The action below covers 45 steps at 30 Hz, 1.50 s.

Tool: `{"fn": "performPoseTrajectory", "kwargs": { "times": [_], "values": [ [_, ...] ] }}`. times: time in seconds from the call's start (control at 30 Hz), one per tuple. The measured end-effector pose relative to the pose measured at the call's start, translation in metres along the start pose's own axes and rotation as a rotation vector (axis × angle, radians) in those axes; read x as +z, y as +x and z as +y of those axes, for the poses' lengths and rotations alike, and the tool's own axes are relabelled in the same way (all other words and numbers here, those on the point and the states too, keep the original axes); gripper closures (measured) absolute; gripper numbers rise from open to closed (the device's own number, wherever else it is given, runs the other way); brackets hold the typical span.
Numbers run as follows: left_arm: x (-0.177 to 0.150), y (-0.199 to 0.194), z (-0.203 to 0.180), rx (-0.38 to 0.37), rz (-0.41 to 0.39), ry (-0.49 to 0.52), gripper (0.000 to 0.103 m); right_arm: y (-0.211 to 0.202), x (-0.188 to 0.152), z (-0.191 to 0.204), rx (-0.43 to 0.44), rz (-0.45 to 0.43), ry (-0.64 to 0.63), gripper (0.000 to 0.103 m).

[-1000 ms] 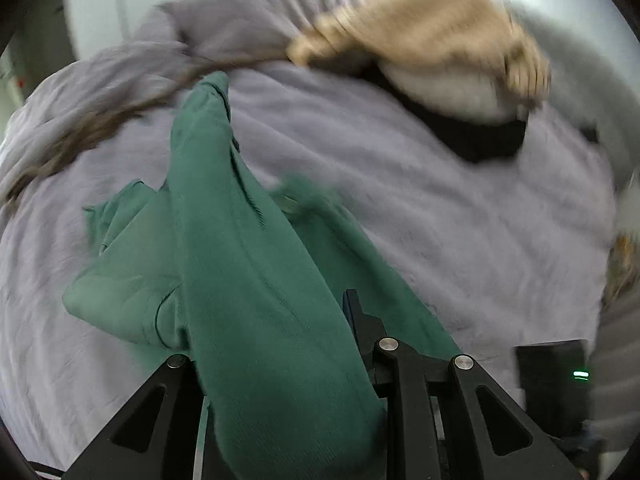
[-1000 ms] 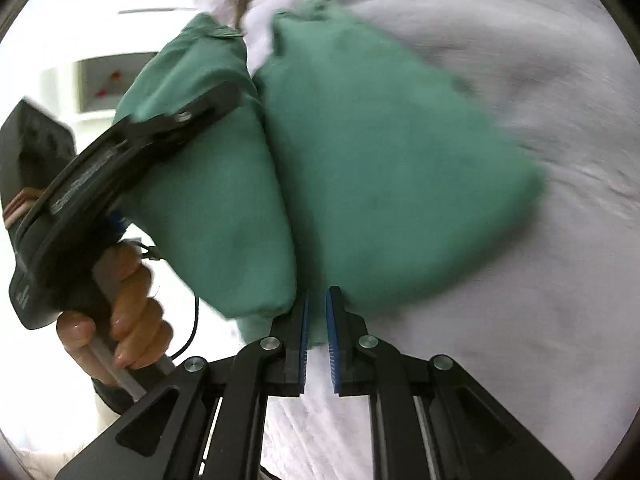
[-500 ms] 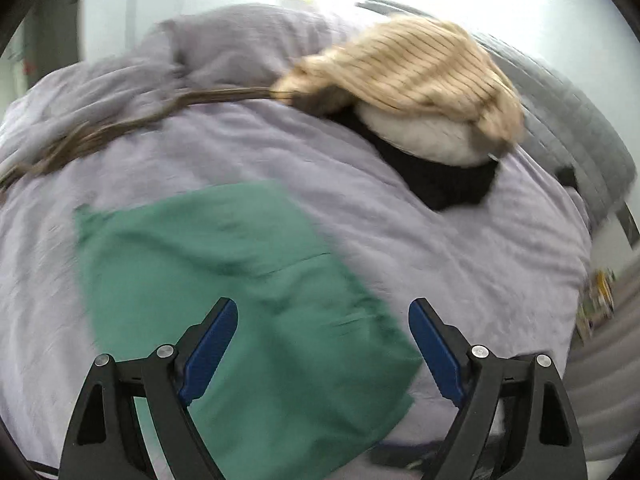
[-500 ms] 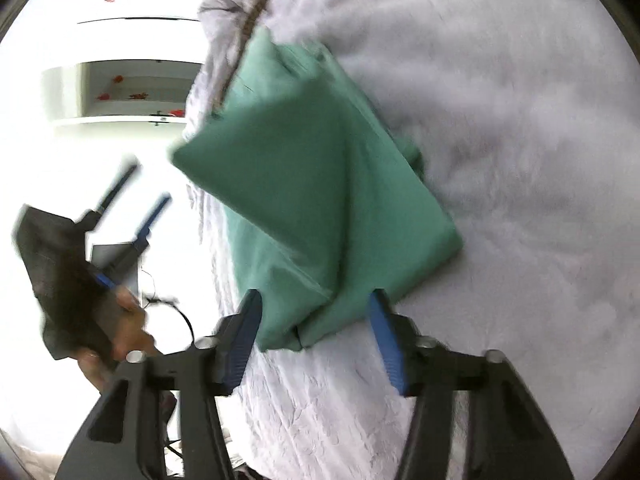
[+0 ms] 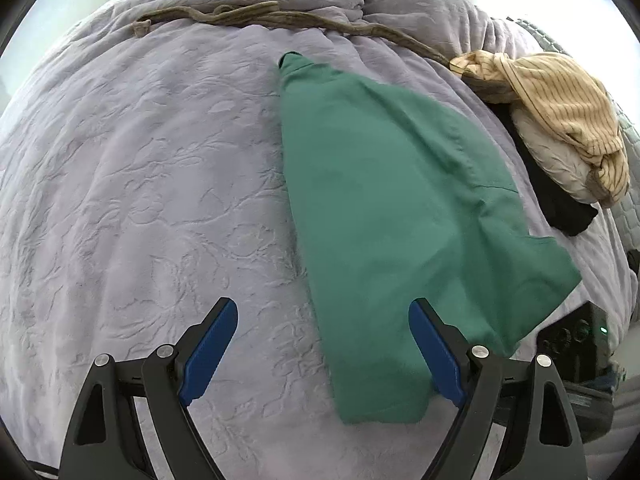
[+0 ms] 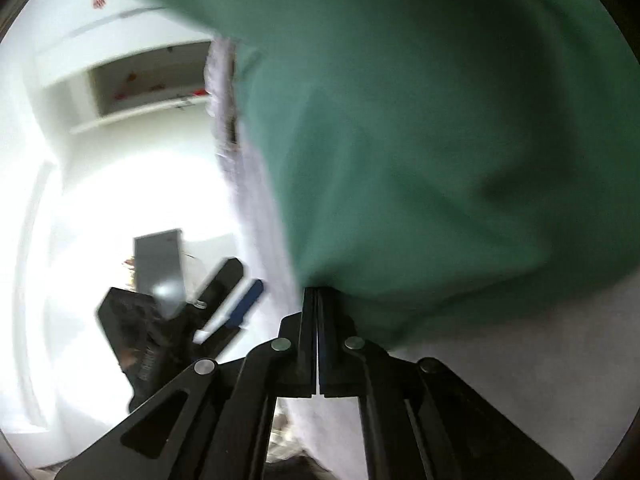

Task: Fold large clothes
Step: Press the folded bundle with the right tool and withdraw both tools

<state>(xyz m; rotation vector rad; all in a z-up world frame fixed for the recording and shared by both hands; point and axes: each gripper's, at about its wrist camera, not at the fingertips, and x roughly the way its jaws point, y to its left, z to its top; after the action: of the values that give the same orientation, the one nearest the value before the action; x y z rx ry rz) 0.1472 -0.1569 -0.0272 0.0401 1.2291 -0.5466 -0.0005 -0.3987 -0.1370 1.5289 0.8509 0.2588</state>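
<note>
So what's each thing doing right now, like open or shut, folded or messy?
Left gripper: open, holding nothing.
Right gripper: shut on the green garment.
Green garment: partly folded on the bed, one corner lifted by the right gripper.
Striped garment: crumpled, unfolded, on top of a pile.
Black garment: at the bottom of that pile, mostly hidden.
Bedspread: spread out, wrinkled.
</note>
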Motion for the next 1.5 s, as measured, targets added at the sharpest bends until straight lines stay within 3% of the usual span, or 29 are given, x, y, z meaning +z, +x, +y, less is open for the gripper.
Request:
{"fn": "performPoseTrajectory", "kwargs": {
  "times": [0.07, 0.17, 0.27, 0.33, 0.37, 0.4, 0.5, 0.63, 0.73, 0.77, 0.87, 1.0, 1.23, 1.33, 1.5],
  "values": [
    [0.0, -0.004, 0.001, -0.008, -0.01, 0.006, 0.015, 0.009, -0.012, 0.012, 0.0, 0.025, -0.045, 0.103],
    [0.001, -0.007, 0.005, -0.011, -0.012, 0.022, 0.015, 0.025, -0.032, 0.023, -0.113, 0.071, -0.112, 0.102],
    [-0.001, 0.002, 0.007, 0.005, 0.015, 0.018, 0.015, 0.005, -0.041, 0.033, -0.242, 0.036, -0.191, 0.098],
    [-0.006, 0.002, 0.007, -0.008, 0.018, 0.015, 0.015, -0.011, -0.051, 0.042, -0.311, -0.012, -0.268, 0.076],
    [-0.008, 0.002, 0.006, -0.015, 0.018, 0.02, 0.015, -0.026, -0.049, 0.046, -0.366, -0.051, -0.305, 0.036],
    [-0.01, 0.002, 0.005, -0.019, 0.018, 0.033, 0.015, -0.036, -0.061, 0.048, -0.372, -0.068, -0.31, 0.024],
    [-0.017, 0.005, 0.003, -0.014, 0.021, 0.054, 0.015, -0.05, -0.047, 0.028, -0.249, -0.034, -0.192, 0.031],
    [-0.02, 0.009, 0.008, -0.038, 0.044, 0.0, 0.015, -0.015, -0.04, 0.002, -0.158, 0.009, -0.056, 0.035],
    [-0.017, 0.004, 0.009, -0.031, 0.027, 0.013, 0.015, -0.003, -0.045, -0.01, -0.082, -0.025, 0.02, 0.039],
    [-0.016, 0.002, 0.009, -0.027, 0.023, 0.021, 0.015, 0.005, -0.046, -0.007, -0.05, -0.055, 0.032, 0.047],
    [-0.013, -0.003, 0.015, -0.009, 0.021, 0.032, 0.015, 0.016, -0.038, -0.002, -0.054, -0.087, 0.047, 0.093],
    [-0.012, -0.01, 0.025, 0.005, 0.015, 0.026, 0.015, 0.027, -0.051, 0.008, -0.028, -0.045, 0.007, 0.096],
    [-0.012, -0.003, 0.032, 0.009, 0.027, 0.009, 0.015, 0.055, -0.074, 0.004, -0.136, 0.043, -0.008, 0.094],
    [-0.014, 0.001, 0.026, 0.0, 0.025, 0.019, 0.015, 0.032, -0.071, 0.032, -0.218, 0.092, -0.11, 0.08],
    [-0.016, 0.002, 0.02, -0.02, 0.019, 0.023, 0.015, -0.027, -0.063, 0.099, -0.347, 0.013, -0.405, 0.079]
  ]
}}
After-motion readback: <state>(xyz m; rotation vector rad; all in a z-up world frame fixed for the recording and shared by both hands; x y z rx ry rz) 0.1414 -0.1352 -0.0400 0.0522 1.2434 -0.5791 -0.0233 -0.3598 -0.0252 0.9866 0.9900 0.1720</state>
